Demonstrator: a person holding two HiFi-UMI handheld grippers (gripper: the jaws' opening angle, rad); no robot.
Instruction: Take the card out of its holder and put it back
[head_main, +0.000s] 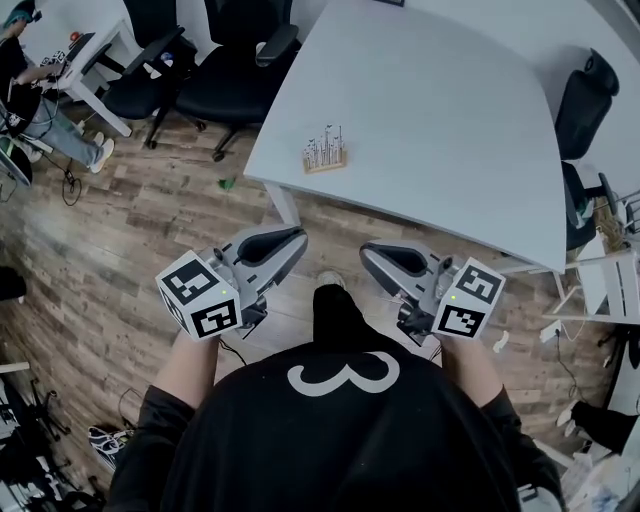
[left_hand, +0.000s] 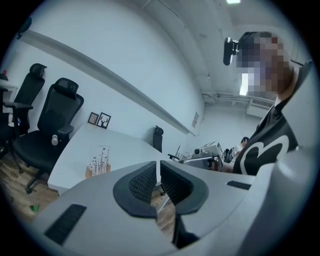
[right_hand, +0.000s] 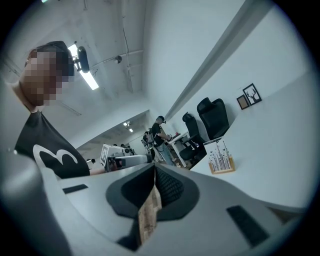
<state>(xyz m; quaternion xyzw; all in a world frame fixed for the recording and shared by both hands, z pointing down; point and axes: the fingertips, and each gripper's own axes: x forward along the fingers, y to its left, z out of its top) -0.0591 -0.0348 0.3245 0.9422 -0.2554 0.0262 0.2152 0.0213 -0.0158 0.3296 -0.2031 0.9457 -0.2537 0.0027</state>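
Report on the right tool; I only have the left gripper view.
Observer: The right tool is shut, nothing between its jaws.
Operator: Place both tools against the table.
Observer: The left tool and the right both hang over the wooden floor, short of the table edge, close to the person.
Operator: Now line up the card holder.
Observer: It stands near the table's near edge, ahead and between the two tools, untouched.
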